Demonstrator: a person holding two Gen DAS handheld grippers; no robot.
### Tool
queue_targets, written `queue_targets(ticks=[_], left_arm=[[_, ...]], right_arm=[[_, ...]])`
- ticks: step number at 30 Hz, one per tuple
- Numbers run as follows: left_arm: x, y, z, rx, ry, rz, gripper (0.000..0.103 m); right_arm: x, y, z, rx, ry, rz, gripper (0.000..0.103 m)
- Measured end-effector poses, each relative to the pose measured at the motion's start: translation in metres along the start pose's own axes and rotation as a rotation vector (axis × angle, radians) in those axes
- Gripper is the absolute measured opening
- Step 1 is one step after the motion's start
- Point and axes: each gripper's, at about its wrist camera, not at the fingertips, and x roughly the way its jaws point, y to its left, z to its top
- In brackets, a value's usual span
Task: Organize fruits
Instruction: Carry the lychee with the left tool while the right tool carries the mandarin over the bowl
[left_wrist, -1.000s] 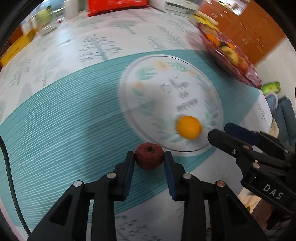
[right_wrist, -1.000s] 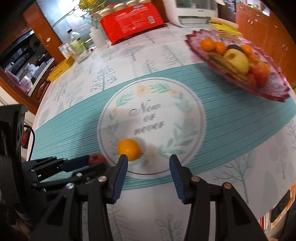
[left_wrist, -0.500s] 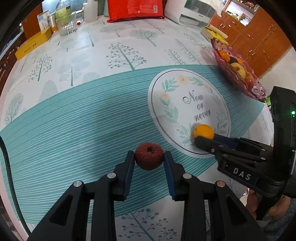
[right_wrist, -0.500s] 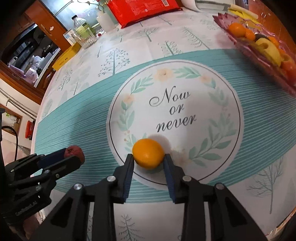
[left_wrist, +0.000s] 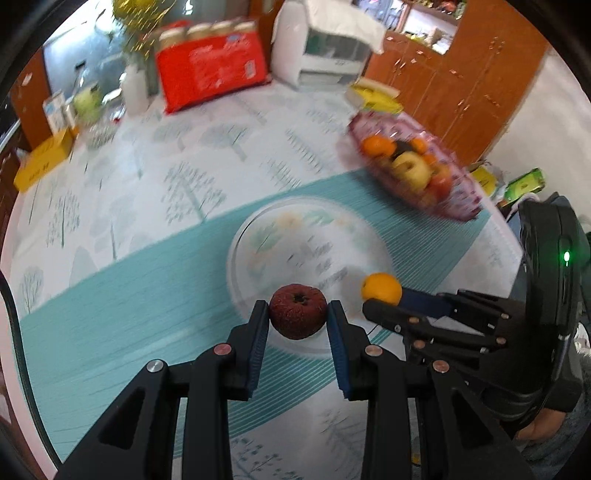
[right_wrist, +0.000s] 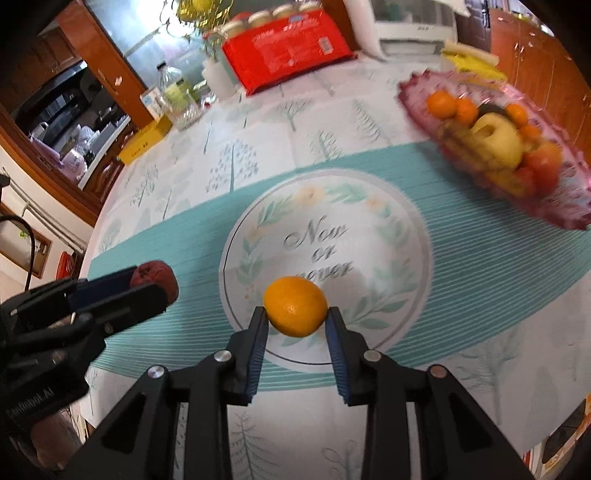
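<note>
Both pairs of fingers are clenched on fruit: my left gripper pinches a dark red fruit low in the centre of its frame, and my right gripper clamps an orange in the same spot of its own view. Each fruit looks lifted clear of the tablecloth, above the round "Now or never" print. In the left view the orange sits just right of the red fruit, so the two grippers are close side by side. The pink fruit bowl waits at the upper right, already heaped with oranges and a yellow fruit.

My worries from here: both fruits are round and held only at their widest part, so a quick swing could roll one out. Heading for the same bowl together, the grippers could knock each other. A drop onto that heap may send fruit rolling over the rim.
</note>
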Motion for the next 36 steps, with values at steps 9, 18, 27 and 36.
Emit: queue_targets(ticks=[9,18,27,36], left_arm=[[-0.012,-0.073,0.059,0.068,-0.079,-0.035,0.031],[0.018,-0.154,0.117,0.091,-0.082,0.001,0.031],[0.067,-0.196,0.160,0.058,-0.037,0.083,0.031],[0.112,-0.206,0.184,0.018,0.005,0.158,0.031]], right_arm=[[-0.070,-0.041,0.018,0.004,-0.144,-0.042,0.032],[-0.107,-0.119,0.048,0.051,-0.224,-0.083,0.032],[-0.100,-0.182,0.081,0.029,-0.190,-0.132,0.032],[-0.076,-0.214,0.106,-0.025,-0.122,-0.120,0.033]])
